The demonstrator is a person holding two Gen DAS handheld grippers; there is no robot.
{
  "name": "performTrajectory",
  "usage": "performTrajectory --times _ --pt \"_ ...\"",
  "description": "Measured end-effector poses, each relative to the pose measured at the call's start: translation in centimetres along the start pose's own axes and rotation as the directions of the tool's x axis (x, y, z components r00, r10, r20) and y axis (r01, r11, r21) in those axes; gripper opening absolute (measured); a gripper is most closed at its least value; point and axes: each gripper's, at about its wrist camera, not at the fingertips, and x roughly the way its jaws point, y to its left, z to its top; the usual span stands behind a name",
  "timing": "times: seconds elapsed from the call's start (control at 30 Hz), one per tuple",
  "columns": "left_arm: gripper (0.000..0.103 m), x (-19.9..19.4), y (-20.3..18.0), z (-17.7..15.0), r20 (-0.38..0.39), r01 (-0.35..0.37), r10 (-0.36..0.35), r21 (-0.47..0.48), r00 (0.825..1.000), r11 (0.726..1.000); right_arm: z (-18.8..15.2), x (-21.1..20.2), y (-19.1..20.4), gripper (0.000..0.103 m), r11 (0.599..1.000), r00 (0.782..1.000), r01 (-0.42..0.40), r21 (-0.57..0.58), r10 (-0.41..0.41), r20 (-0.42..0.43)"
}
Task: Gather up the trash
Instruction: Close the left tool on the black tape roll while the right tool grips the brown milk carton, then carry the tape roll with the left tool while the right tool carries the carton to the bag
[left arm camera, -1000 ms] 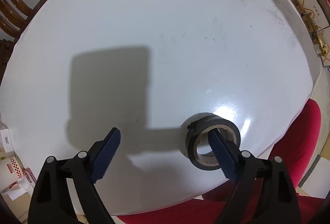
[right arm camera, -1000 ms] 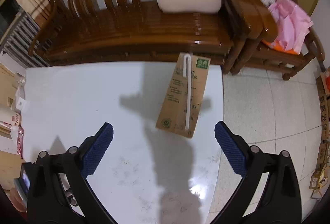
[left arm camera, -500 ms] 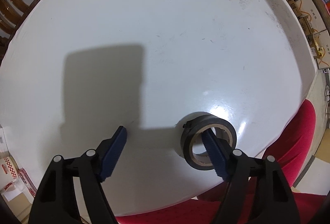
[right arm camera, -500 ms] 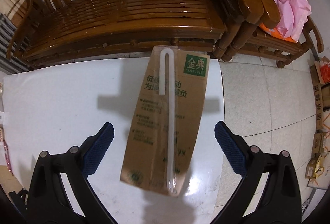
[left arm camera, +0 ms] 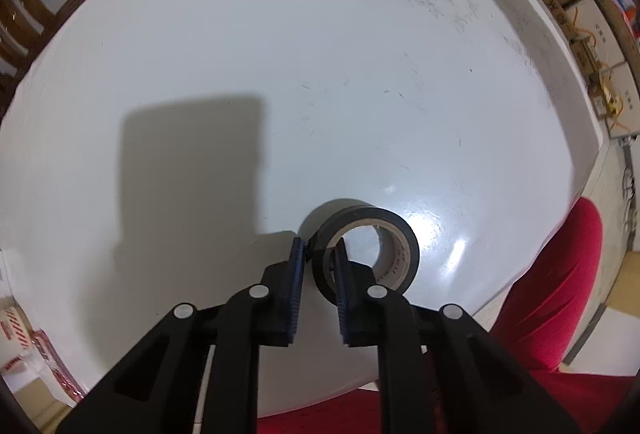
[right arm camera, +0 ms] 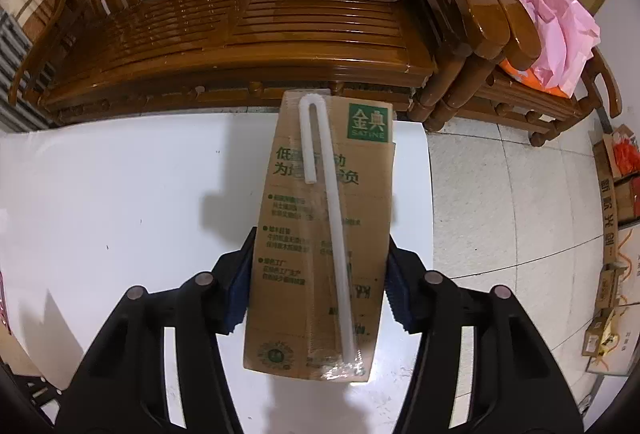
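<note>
Your left tool (left arm camera: 318, 254) is pinching the wall of the black tape roll (left arm camera: 368, 254), one finger inside the hole and one outside. The roll lies flat on the white tabletop (left arm camera: 320, 74), close to the edge nearest you, beside the red chair (left arm camera: 560, 294). Your right tool (right arm camera: 320, 266) is clamped on the sides of the brown milk carton (right arm camera: 320, 234), which has a wrapped white straw (right arm camera: 332, 226) on its face. The carton sits at the tabletop's far corner, before the wooden bench (right arm camera: 224, 34).
</note>
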Motion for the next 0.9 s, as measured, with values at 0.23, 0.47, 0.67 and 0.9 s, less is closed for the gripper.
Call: performTrajectory --times 0.23,0.47,0.67,0.9 --pt "0.012 0.2 0.4 -0.9 0.011 0.055 -0.054 -0.069 0.998 0.996 -0.5 -0.3 -0.1 0.054 0.998 0.999 -0.028 0.055 0.027 0.018" --pt "0.011 0.1 1.9 -2.5 0.038 0.061 -0.056 -0.122 0.998 0.991 -1.6 -1.5 -0.1 0.053 0.992 0.995 -0.089 0.086 0.085 0.053" --pt "0.011 -0.3 1.7 -3.8 0.056 0.067 -0.06 -0.132 0.997 0.989 -2.2 -3.2 0.5 0.053 0.987 0.987 -0.141 0.07 0.135 0.092" --pt "0.011 -0.9 2.1 -4.8 0.066 0.079 -0.07 -0.147 0.995 0.986 -2.4 -4.9 1.1 0.053 0.985 0.979 -0.164 0.056 0.156 0.134"
